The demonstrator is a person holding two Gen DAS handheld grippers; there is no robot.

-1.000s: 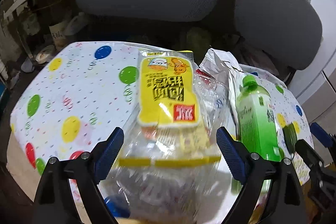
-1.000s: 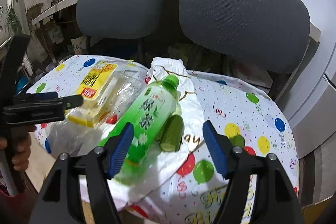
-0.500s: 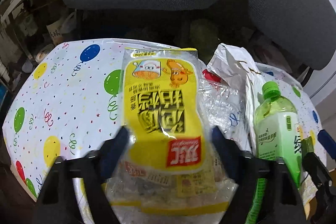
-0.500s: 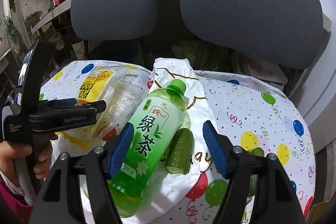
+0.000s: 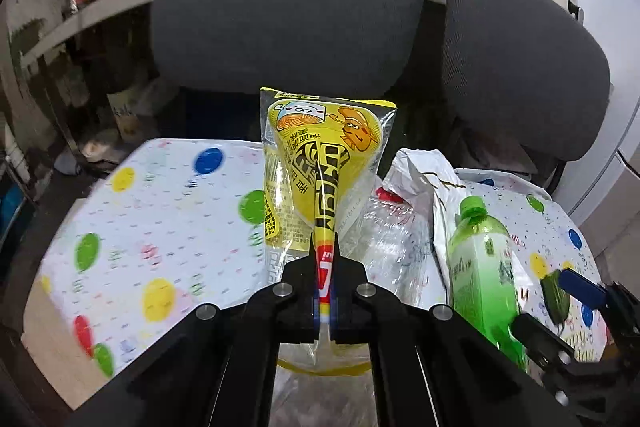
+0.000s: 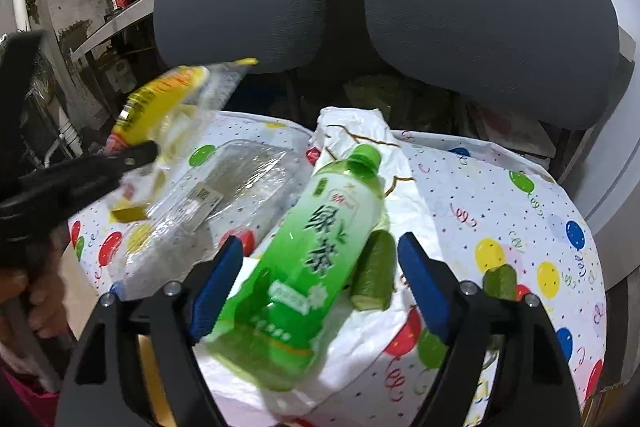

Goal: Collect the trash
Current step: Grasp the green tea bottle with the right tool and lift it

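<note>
My left gripper is shut on a yellow snack wrapper, pinched into a fold and lifted above the table; it also shows in the right wrist view, blurred. My right gripper is open, its blue pads either side of a green tea bottle lying on a white plastic bag. A cucumber piece lies beside the bottle. A clear plastic container rests on the table under the raised wrapper. The bottle also shows in the left wrist view.
The table has a white cloth with coloured balloon dots. Two grey chair backs stand behind it. A second cucumber piece lies on the cloth at the right. Cluttered shelves stand at the far left.
My left gripper has closed on the yellow wrapper and lifted it off the clear container. My right gripper has moved closer around the green bottle, still open.
</note>
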